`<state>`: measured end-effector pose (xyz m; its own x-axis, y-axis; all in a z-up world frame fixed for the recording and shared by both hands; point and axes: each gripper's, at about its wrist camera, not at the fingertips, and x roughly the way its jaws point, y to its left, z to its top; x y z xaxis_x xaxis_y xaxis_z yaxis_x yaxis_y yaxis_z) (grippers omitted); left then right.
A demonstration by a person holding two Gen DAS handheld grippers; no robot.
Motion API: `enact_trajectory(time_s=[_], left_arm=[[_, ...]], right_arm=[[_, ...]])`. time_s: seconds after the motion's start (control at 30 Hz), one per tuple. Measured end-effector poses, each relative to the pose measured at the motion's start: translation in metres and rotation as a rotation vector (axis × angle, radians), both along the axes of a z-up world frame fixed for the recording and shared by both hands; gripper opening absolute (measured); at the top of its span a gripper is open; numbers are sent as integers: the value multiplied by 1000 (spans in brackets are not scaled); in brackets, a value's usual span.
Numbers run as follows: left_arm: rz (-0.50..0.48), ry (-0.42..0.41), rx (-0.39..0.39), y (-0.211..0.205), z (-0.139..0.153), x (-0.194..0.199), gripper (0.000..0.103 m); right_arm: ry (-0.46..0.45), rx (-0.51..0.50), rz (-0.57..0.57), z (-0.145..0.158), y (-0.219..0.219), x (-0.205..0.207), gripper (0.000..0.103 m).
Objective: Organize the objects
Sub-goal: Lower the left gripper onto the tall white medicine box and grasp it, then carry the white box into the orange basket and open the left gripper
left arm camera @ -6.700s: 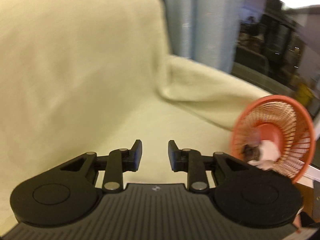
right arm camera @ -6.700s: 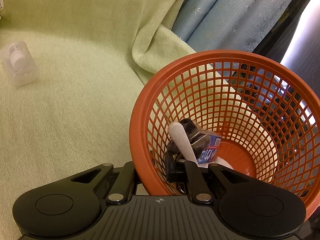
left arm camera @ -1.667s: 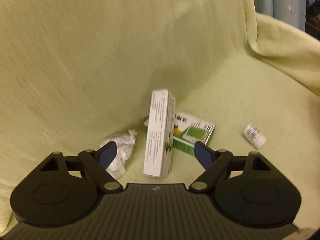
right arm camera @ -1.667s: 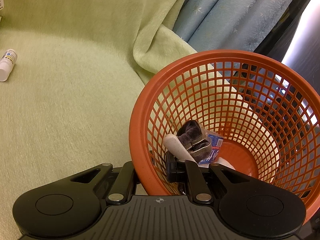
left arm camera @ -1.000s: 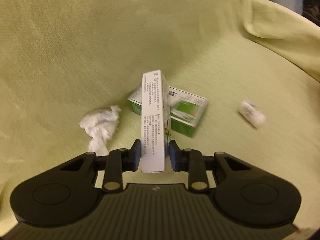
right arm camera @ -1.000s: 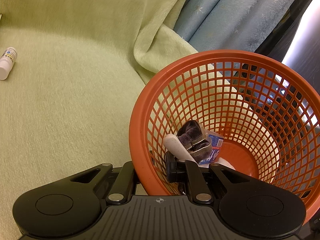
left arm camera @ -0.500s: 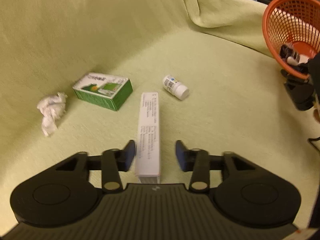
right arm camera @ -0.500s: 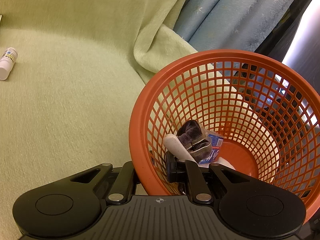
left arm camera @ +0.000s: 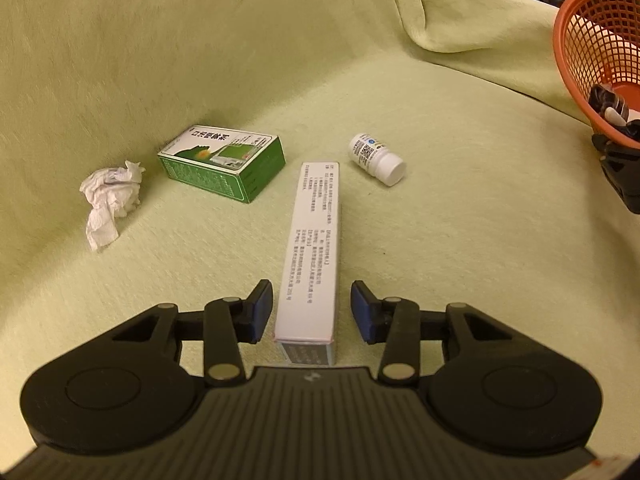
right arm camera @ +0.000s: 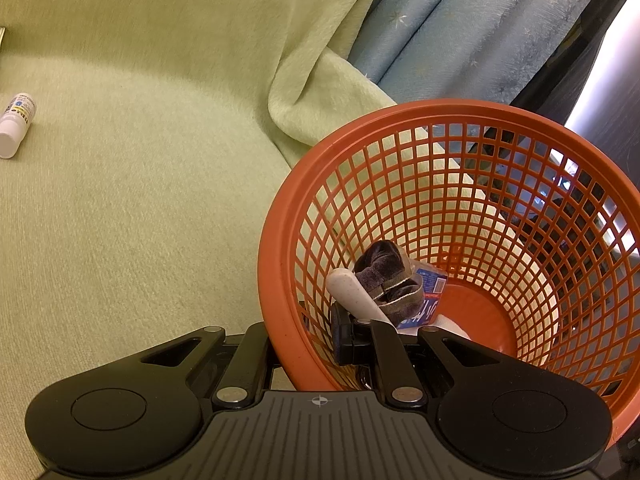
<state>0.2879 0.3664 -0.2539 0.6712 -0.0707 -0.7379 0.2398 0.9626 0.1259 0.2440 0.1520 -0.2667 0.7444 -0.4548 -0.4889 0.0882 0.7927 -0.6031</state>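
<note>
So the left gripper [left arm camera: 311, 312] is hanging over the pale green plush sofa cover [left arm camera: 460, 216] with its jaws apart, and the long white cardboard box with small black print [left arm camera: 314, 248] lies flat between them. There's a visible gap on both sides, so the blue pads [left arm camera: 262, 310] aren't pressing on it. The box runs straight ahead away from the gripper.

Only the left wrist view gives you the rest of the clutter: a green and white rectangular carton [left arm camera: 222, 168] ahead and to the left of that gripper, a crumpled white tissue [left arm camera: 108, 200] further left of that, and a small white plastic pill bottle lying on its side [left arm camera: 376, 159] ahead and slightly right, just beside the far end of the long box. Far right in that view you catch an edge of the round orange plastic mesh basket [left arm camera: 560, 52].

The right wrist view is where the basket [right arm camera: 280, 240] actually shows properly. The right gripper [right arm camera: 310, 340] is clamped on its rim, one finger outside, one inside. Inside the basket, just ahead of that finger, sit a grey-brown folded fabric piece [right arm camera: 388, 276], a white rounded handle-like thing [right arm camera: 352, 292] and a blue printed packet [right arm camera: 428, 292]. The pill bottle [right arm camera: 16, 124] shows up way off to the left there. Blue-grey curtain [right arm camera: 460, 28] behind the sofa.
</note>
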Motion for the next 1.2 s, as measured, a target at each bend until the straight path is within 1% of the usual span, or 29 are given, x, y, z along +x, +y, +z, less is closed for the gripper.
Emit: enact_trajectory(time_s=[0.07,0.13,0.2,0.5,0.63,0.87,0.97,1.07,1.2], left_arm=[[0,4,-1,1,-2,1,36],[0,11,-11,1,-3,2,27],[-6,17,-14,2,-2,3,22],[-69,45,16,4,14,5,21],[-94,38,23,4,24,4,21],[-129,22,-11,-4,44,8,21],[-166,14,-14,-12,54,13,21],[-203,10,-33,-20,66,18,21],[-279,6,-45,-35,84,27,21]], right_arm=[[0,0,0,0,0,0,7],[1,0,1,0,0,0,7],[-1,1,0,0,-1,0,7],[-1,1,0,0,0,1,7],[-2,2,0,0,0,1,7],[-2,3,0,0,0,1,7],[-2,3,0,-1,0,1,7],[-3,3,0,0,0,1,7],[-2,3,0,0,0,1,7]])
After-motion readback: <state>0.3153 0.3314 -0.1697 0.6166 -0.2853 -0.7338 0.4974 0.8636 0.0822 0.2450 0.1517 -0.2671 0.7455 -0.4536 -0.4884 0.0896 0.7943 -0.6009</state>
